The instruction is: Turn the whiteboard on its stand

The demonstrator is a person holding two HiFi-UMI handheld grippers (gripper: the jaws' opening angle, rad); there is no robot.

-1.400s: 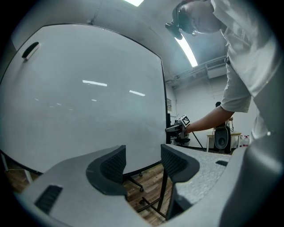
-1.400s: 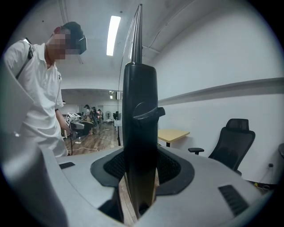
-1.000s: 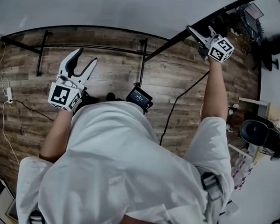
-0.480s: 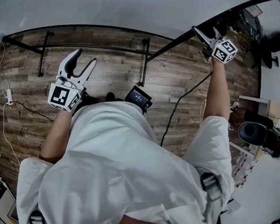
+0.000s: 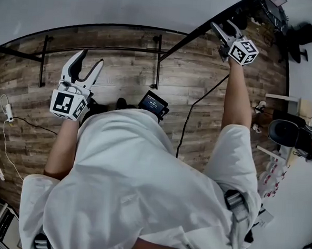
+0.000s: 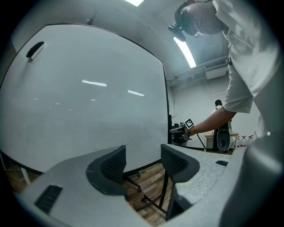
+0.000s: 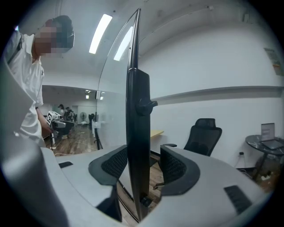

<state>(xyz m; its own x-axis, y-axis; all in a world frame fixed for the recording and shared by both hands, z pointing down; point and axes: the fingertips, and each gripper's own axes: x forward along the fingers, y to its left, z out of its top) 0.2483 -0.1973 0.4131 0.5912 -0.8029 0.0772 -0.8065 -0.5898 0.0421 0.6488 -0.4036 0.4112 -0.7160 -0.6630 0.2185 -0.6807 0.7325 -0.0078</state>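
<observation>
1. Left gripper [image 6: 142, 165]: fingers apart and empty, near the whiteboard [image 6: 88, 97] face. Best pressed flat against it.
2. Right gripper [image 7: 138, 166]: fingers open astride the edge frame [image 7: 137, 111], not clamped. Probably grip it first, then swing slowly about the stand [image 5: 156, 63].

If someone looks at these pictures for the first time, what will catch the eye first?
The big whiteboard fills the left gripper view, with the left gripper open and empty in front of its white face. In the right gripper view, the board's black side edge stands upright between the open tongs of the right gripper. In the head view, the person's white shirt fills the lower half, above a wooden floor.
</observation>
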